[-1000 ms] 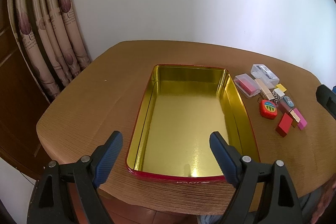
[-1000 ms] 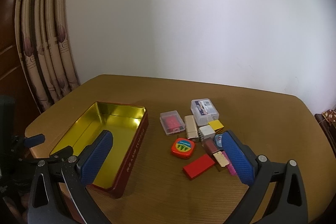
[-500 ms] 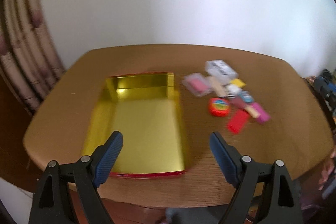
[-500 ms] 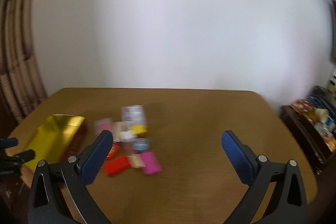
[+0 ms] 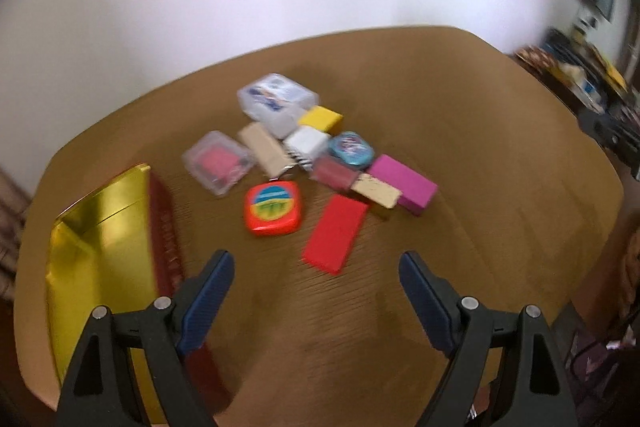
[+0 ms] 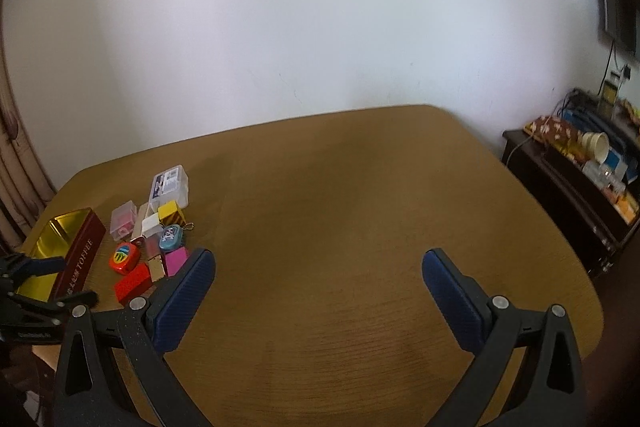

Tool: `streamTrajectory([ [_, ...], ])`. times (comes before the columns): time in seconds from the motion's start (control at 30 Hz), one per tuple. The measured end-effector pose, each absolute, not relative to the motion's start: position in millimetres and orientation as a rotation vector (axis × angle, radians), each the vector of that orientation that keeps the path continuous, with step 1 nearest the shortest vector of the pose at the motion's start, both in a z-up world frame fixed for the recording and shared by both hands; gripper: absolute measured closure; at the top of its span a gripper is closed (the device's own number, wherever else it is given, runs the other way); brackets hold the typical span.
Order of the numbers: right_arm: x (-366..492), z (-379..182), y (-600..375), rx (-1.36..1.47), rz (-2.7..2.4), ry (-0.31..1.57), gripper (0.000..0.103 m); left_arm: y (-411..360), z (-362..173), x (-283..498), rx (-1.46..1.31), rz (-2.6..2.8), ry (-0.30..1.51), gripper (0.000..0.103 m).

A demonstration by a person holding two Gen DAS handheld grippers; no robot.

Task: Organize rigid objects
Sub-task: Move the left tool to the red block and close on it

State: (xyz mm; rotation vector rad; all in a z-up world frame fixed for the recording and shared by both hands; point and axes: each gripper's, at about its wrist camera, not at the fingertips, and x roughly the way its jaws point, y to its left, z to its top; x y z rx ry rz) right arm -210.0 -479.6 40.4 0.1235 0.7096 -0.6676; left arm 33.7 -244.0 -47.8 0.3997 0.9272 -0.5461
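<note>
Tongs of the left gripper [image 5: 312,265] are standing wide apart and holding nothing, hovering over the wooden table [image 5: 480,147] with the flat red block [image 5: 335,234] lying just ahead between the blue pads. Beyond it the orange-red tape measure [image 5: 274,209] is sitting to the left, and the pink block [image 5: 404,183], teal round case [image 5: 351,148], white cube [image 5: 307,141], yellow block [image 5: 321,118] and two clear plastic boxes [image 5: 218,163] are clustering farther out, touching or nearly touching. The gold-lined red tin [image 5: 100,247] is lying at the left, its near corner passing behind the left pad. The right gripper [image 6: 318,277] is likewise gaping wide and empty over bare tabletop, with the cluster and tin [image 6: 82,259] well off to its left. Compared with a second ago, the left gripper is no longer centred on the tin but on the small items, and the right gripper is now facing away from them.
</note>
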Motion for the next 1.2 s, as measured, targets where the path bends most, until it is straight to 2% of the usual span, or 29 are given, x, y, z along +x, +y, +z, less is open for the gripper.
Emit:
streamTrajectory([
  [0.53,-209.0,19.1,-502.1,0.252,-0.635,0.794,0.000,-271.9,-84.1,78.7,0.447,-0.669,1.090,0.017],
  [0.6,-208.4,18.5,-501.4,0.252,-0.634,0.795,0.000,-273.1,-85.3,80.1,0.436,-0.686,1.099,0.022],
  [0.73,-207.5,14.9,-500.4,0.255,-0.621,0.811,0.000,-274.4,-93.6,86.5,0.431,-0.695,1.156,0.048],
  [0.77,-206.9,14.4,-500.0,0.256,-0.618,0.814,0.000,-275.2,-95.6,87.7,0.433,-0.700,1.168,0.052],
  [1.07,-207.1,12.5,-499.5,0.270,-0.596,0.818,0.000,-282.3,-102.8,92.1,0.437,-0.699,1.179,0.054],
  [1.1,-207.1,12.1,-499.5,0.270,-0.594,0.819,0.000,-283.3,-102.7,92.9,0.435,-0.695,1.174,0.058],
  [1.13,-206.8,11.6,-499.2,0.269,-0.594,0.821,0.000,-283.8,-102.4,92.5,0.435,-0.693,1.170,0.069],
  [1.2,-206.0,10.7,-499.0,0.270,-0.588,0.824,0.000,-285.3,-102.3,90.7,0.429,-0.689,1.161,0.073],
])
